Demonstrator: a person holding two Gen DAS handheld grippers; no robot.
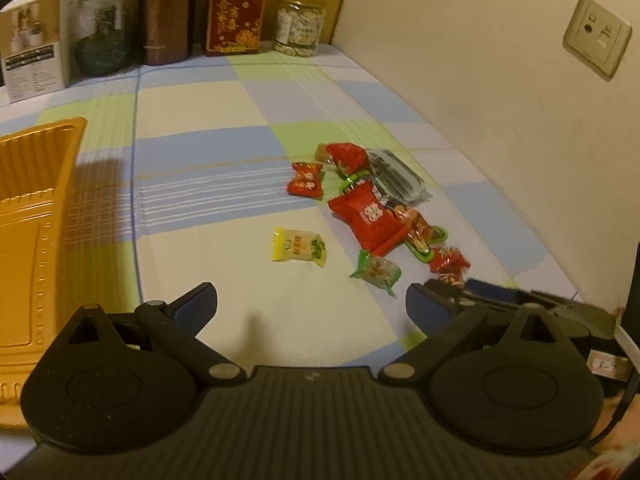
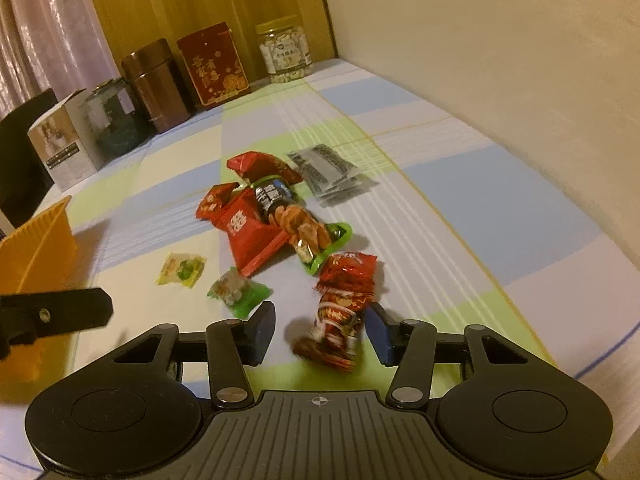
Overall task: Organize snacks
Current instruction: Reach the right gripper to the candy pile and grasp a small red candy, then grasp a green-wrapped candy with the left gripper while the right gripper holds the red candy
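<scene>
A heap of wrapped snacks lies on the checked cloth: a red box [image 1: 370, 220] [image 2: 252, 232], a green-edged packet [image 2: 316, 236], grey sachets [image 1: 396, 176] [image 2: 328, 172]. A yellow candy [image 1: 299, 247] [image 2: 182, 269] and a green candy [image 1: 376, 272] [image 2: 238, 290] lie apart. A gold tray [image 1: 28, 240] [image 2: 36, 264] stands at the left. My left gripper [image 1: 312, 304] is open and empty, just short of the candies. My right gripper [image 2: 322, 332] is open, with a red wrapped candy [image 2: 340, 312] between its fingers; the right pad touches it.
Along the back edge stand a white carton [image 1: 36, 40], a dark green jar [image 1: 106, 28], a brown canister [image 1: 166, 16], a red box [image 1: 236, 14] and a clear jar of sweets [image 1: 300, 24]. A wall [image 1: 500, 100] runs close on the right.
</scene>
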